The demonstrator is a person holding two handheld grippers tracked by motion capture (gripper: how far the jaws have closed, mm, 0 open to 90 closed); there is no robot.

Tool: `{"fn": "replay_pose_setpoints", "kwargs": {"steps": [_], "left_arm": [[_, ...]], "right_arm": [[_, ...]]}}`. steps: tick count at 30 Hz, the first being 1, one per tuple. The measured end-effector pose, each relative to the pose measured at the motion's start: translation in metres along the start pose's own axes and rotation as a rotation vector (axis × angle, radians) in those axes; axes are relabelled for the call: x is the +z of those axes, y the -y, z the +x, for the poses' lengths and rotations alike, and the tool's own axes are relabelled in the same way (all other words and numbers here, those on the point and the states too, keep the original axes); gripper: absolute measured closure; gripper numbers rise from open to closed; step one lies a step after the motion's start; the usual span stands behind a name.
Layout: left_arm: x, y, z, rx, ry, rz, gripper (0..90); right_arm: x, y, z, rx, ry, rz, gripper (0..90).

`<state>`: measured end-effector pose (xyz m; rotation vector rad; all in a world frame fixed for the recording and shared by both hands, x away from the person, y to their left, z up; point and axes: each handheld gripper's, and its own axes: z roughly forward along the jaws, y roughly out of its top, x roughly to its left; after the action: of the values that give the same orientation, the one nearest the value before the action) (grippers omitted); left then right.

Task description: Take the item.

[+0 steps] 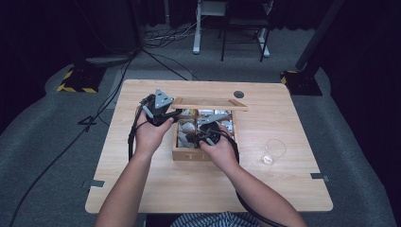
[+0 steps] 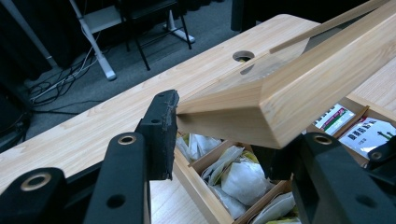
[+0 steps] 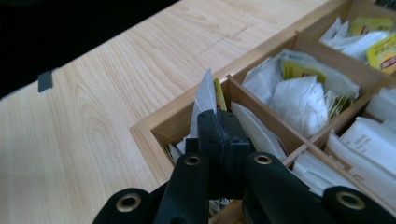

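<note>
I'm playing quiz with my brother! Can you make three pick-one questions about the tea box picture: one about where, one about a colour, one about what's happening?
1. Where is the clear glass?
A right of the wooden box
B inside it
C on the floor

2. What colour are the gripper jaws?
A red
B black
C white

3. What is the left gripper doing?
A lying flat
B pouring
C holding up the lid

Answers: 1 A, it stands on the table beside the box; 2 B, both pairs look black; 3 C, its jaws clamp the lid's corner.

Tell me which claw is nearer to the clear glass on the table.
Right. The right claw works inside the wooden box, beside the glass; the left claw holds the lid at the box's far side.
</note>
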<state>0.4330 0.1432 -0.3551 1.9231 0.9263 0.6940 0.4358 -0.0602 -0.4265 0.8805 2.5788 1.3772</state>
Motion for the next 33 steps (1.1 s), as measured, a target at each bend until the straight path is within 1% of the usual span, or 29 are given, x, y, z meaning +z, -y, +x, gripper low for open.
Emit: {"fn": "replay_pose_setpoints", "kwargs": {"steps": [5,12,14,15,16,17,20,23,24,26,31,32,33], "left_arm": [[0.0,0.0,0.001,0.002,0.003,-0.001,54.3],[0.0,-0.003,0.003,0.0,0.01,-0.002,54.3],[0.0,-0.003,0.003,-0.001,0.009,-0.003,54.3],[0.0,-0.003,0.003,0.0,0.008,-0.003,54.3],[0.0,-0.004,0.003,0.0,0.008,-0.003,54.3],[0.001,-0.004,0.003,-0.001,0.009,-0.004,54.3],[0.001,-0.004,0.003,-0.001,0.009,-0.005,54.3],[0.001,-0.004,0.003,0.0,0.009,-0.005,54.3],[0.001,-0.004,0.003,0.001,0.009,-0.004,54.3],[0.001,-0.005,0.003,0.006,0.008,-0.003,54.3],[0.001,-0.004,0.003,0.005,0.008,-0.003,54.3],[0.001,-0.004,0.003,0.006,0.008,-0.003,54.3],[0.001,-0.004,0.003,0.005,0.008,-0.003,54.3]], "right_arm": [[-0.011,-0.003,0.001,-0.006,-0.004,-0.038,89.6],[-0.029,-0.003,0.0,-0.004,-0.009,-0.074,89.6],[-0.038,-0.003,-0.001,0.001,-0.009,-0.085,89.6],[-0.038,-0.003,-0.001,0.001,-0.009,-0.085,89.6],[-0.044,-0.002,-0.002,0.004,-0.006,-0.095,89.6],[-0.044,-0.002,-0.002,0.004,-0.006,-0.095,89.6],[-0.052,0.0,-0.003,0.005,0.002,-0.107,89.7],[-0.061,0.002,-0.004,0.004,0.009,-0.115,89.6],[-0.067,0.003,-0.004,0.005,0.014,-0.123,89.7],[-0.07,0.004,-0.005,0.004,0.015,-0.125,89.6],[-0.088,0.008,-0.007,0.004,0.028,-0.134,89.6],[-0.095,0.01,-0.008,0.004,0.034,-0.138,89.6],[-0.095,0.01,-0.008,0.004,0.034,-0.138,89.6]]}}
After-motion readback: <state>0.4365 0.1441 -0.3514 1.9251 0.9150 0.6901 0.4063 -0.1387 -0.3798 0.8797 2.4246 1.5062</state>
